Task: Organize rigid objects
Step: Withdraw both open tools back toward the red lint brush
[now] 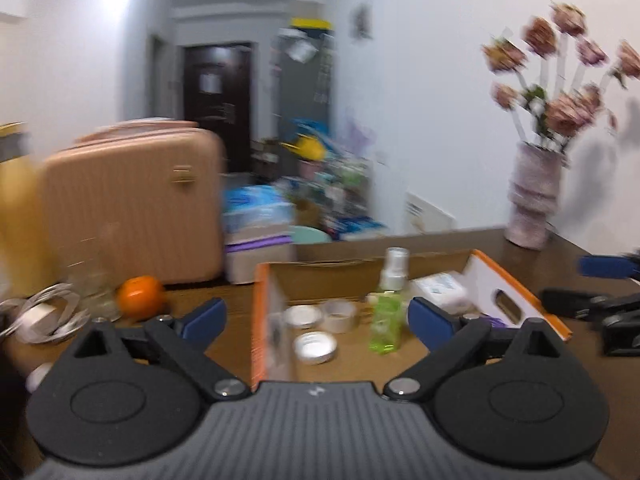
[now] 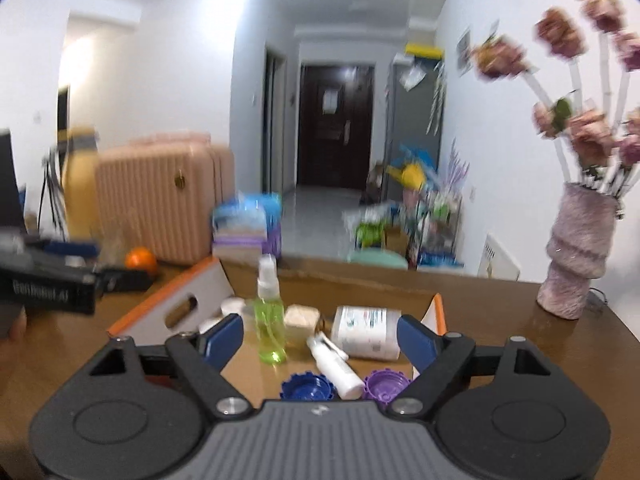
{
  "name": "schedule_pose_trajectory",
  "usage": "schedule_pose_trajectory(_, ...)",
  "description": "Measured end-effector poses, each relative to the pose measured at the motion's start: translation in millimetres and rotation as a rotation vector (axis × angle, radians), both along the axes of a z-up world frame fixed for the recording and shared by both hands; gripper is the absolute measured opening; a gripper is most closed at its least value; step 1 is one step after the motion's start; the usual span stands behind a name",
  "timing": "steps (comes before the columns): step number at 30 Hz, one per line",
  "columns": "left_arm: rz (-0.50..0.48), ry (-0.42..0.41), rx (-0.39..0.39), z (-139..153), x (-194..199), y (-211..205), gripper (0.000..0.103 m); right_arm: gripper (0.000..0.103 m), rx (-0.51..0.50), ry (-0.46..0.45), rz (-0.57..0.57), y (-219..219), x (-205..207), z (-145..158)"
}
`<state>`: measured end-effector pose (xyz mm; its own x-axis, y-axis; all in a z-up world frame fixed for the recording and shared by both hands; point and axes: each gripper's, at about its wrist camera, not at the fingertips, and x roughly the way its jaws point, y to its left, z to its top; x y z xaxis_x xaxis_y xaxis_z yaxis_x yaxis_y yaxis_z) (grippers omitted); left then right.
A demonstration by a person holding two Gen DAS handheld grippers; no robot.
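Both the left tongs (image 1: 316,318) and the right tongs (image 2: 320,338) are held spread wide with nothing between the pads, above the open cardboard box (image 1: 516,284) on the desk (image 2: 500,320). In the box, the green spray bottle (image 2: 270,320) is seen upright at 11 o'clock of the right tongs, a white bottle (image 2: 368,332) lying at 1 o'clock, and two caps (image 2: 306,388) at 6 o'clock. An orange (image 1: 141,296) is set at 9 o'clock of the left tongs, outside the box, and a vase (image 2: 576,256) at 2 o'clock of the right.
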<state>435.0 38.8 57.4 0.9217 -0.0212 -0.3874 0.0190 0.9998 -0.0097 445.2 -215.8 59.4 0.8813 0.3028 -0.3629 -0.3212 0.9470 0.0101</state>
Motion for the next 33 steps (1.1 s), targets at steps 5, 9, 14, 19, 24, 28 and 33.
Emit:
schedule_pose_trajectory(5, 0.114, -0.059, -0.006, 2, -58, 7, 0.1, 0.089, 0.113, -0.077, -0.052, -10, -48, 2)
schedule_pose_trajectory(9, 0.144, -0.199, 0.015, 8, -121, 4, 0.103, 0.101, 0.149, -0.258, -0.06, -14, -100, -3)
schedule_pose_trajectory(14, 0.09, -0.262, 0.031, 9, -192, -2, 0.103, 0.103, 0.178, -0.263, -0.07, -22, -158, -6)
schedule_pose_trajectory(19, 0.051, -0.243, 0.036, -7, -253, -1, 0.103, 0.103, 0.156, -0.204, -0.043, -22, -222, -23)
schedule_pose_trajectory(24, -0.009, -0.164, 0.018, -21, -294, 12, 0.103, 0.103, 0.126, -0.156, -0.054, -13, -272, -50)
schedule_pose_trajectory(28, -0.095, -0.159, 0.069, -30, -308, 12, 0.103, 0.097, 0.093, -0.146, -0.051, -3, -291, -65)
schedule_pose_trajectory(33, -0.078, -0.105, 0.045, -45, -297, 8, 0.103, 0.078, 0.015, -0.074, -0.004, 10, -292, -77)
